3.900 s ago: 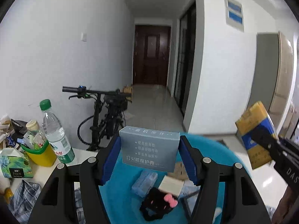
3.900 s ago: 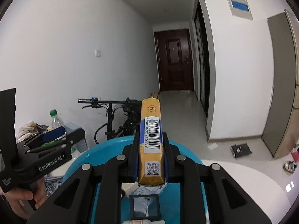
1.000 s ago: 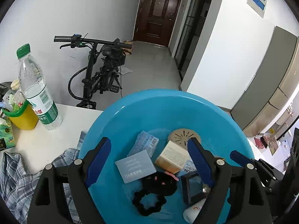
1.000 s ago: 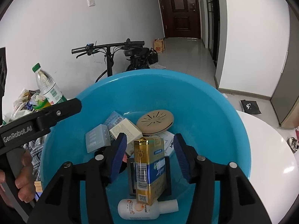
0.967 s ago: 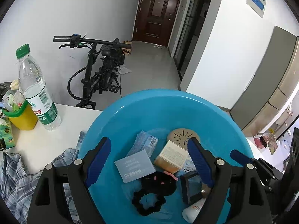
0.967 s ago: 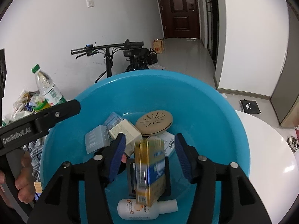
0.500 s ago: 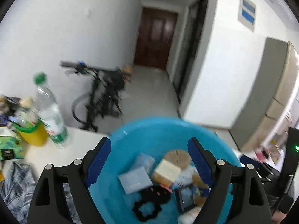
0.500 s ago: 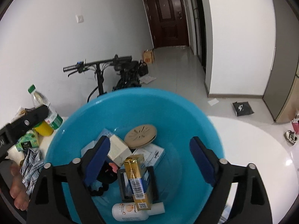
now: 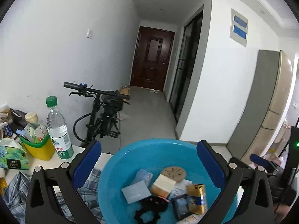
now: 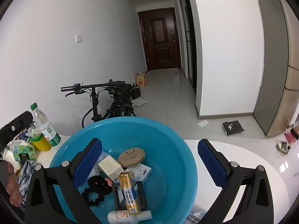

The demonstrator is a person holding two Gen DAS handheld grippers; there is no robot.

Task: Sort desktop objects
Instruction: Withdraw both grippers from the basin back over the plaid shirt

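A blue basin (image 9: 155, 149) (image 10: 142, 128) stands on the white table and holds several items. The grey-blue box (image 9: 136, 191) lies flat in it. The gold and blue pack (image 9: 196, 196) (image 10: 129, 194) leans on a black frame (image 10: 141, 196). A tan box (image 10: 109, 167), a round brown disc (image 10: 131, 155), a black scrunchie (image 10: 93, 194) and a white bottle (image 10: 129, 217) also lie inside. My left gripper (image 9: 148, 165) is open and empty above the basin. My right gripper (image 10: 149, 163) is open and empty above it too.
A water bottle (image 9: 57, 128), a yellow cup (image 9: 38, 146), a tissue pack (image 9: 11, 154) and a plaid cloth (image 9: 16, 188) sit left of the basin. A bicycle (image 9: 101, 112) stands behind the table. The white table (image 10: 248, 169) extends to the right.
Both grippers opened, dropping the grey-blue box and the gold pack into the basin. Since then both have lifted up and back; the pack has settled onto the black frame.
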